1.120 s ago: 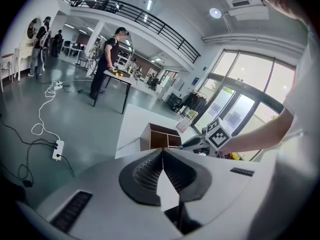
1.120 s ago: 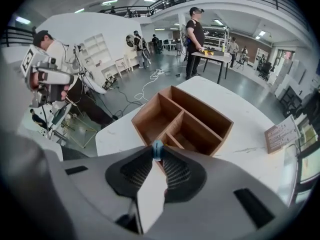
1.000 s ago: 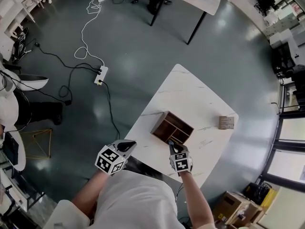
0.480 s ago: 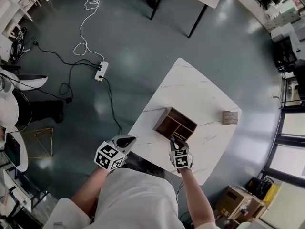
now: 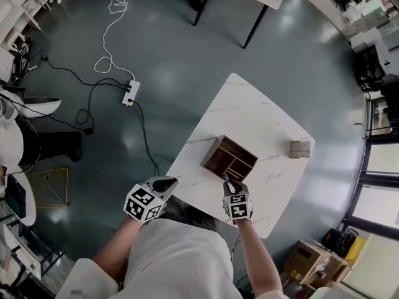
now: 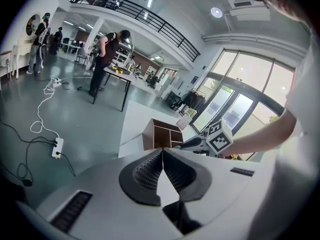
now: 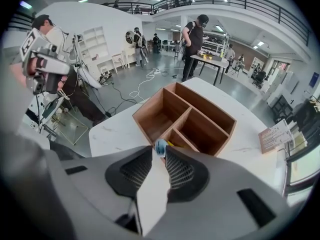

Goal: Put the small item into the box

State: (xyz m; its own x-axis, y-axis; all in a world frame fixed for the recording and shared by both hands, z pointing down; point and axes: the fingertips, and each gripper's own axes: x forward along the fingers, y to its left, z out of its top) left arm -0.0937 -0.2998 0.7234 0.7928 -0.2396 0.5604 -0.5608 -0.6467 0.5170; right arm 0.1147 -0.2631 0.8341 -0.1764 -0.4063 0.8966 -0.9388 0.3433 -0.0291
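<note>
The small item [image 7: 160,147] is too small to pick out in your head view, where your right gripper [image 5: 228,180] reaches onto the white marble table [image 5: 249,114] with its tips at the near corner of the wooden box [image 5: 229,157]. Your left gripper [image 5: 168,182] hangs off the table's near edge, well apart from the box. A small brown package [image 5: 299,148] lies near the far right edge of the table, and a power strip [image 5: 130,93] sits on the grey floor to the left. In your left gripper view, the jaws are pressed together with nothing between them, and the left gripper [image 6: 162,152] points toward the box [image 6: 162,134], with the right gripper [image 6: 200,143] just beside it. In your right gripper view, the jaws pinch the small item, a pale blue piece, at their very tips. It is held over the near edge of the box [image 7: 200,126], just above the small front compartment, beside the two larger ones. Something yellow shows in that small compartment, but you cannot tell what it is.
</note>
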